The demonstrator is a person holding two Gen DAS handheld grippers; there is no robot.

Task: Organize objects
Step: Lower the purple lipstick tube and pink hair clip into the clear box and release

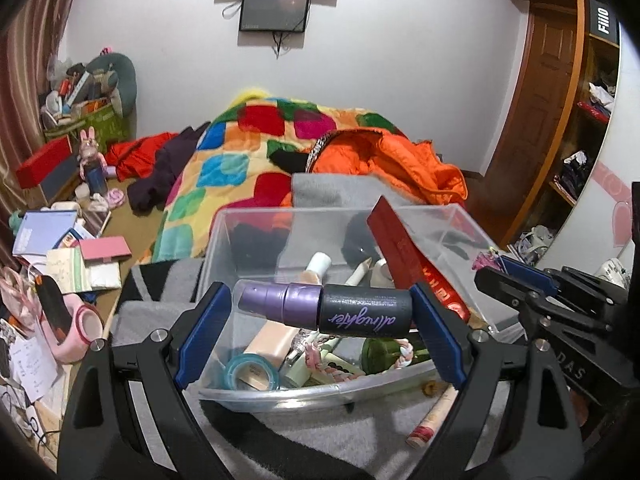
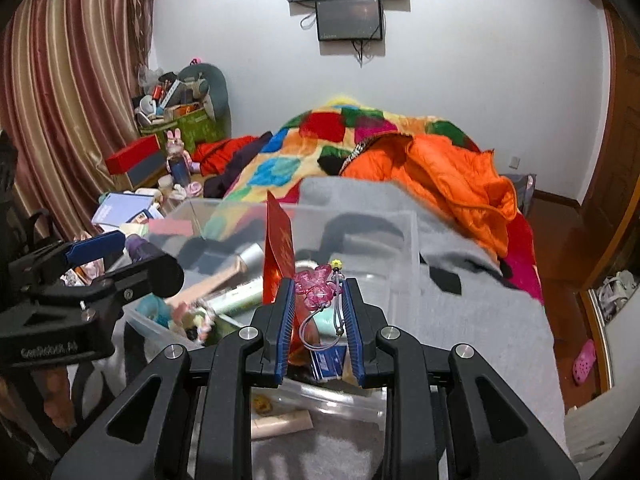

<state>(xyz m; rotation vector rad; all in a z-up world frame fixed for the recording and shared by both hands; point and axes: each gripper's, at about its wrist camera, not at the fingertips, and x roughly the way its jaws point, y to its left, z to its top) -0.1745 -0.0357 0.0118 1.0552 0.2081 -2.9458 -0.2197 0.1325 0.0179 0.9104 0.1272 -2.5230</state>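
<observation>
My left gripper (image 1: 322, 312) is shut on a purple and black spray bottle (image 1: 326, 310), held crosswise by its two ends over the near part of a clear plastic bin (image 1: 256, 220). The bin holds a red envelope (image 1: 412, 256), a blue tape roll (image 1: 252, 372), tubes and a green bottle. My right gripper (image 2: 318, 292) is shut on a pink translucent charm (image 2: 316, 286) with a looped cord, above the same bin (image 2: 404, 224). The left gripper (image 2: 120, 256) with the spray bottle (image 2: 154, 264) shows at the left of the right wrist view. The right gripper (image 1: 516, 276) shows at the right of the left wrist view.
The bin rests on a grey blanket (image 2: 460, 288) on a bed, with a colourful quilt (image 1: 240, 152) and an orange jacket (image 2: 452, 176) behind. A cluttered surface with notebooks and boxes (image 1: 60, 248) lies to the left. A small tube (image 1: 432, 420) lies in front of the bin.
</observation>
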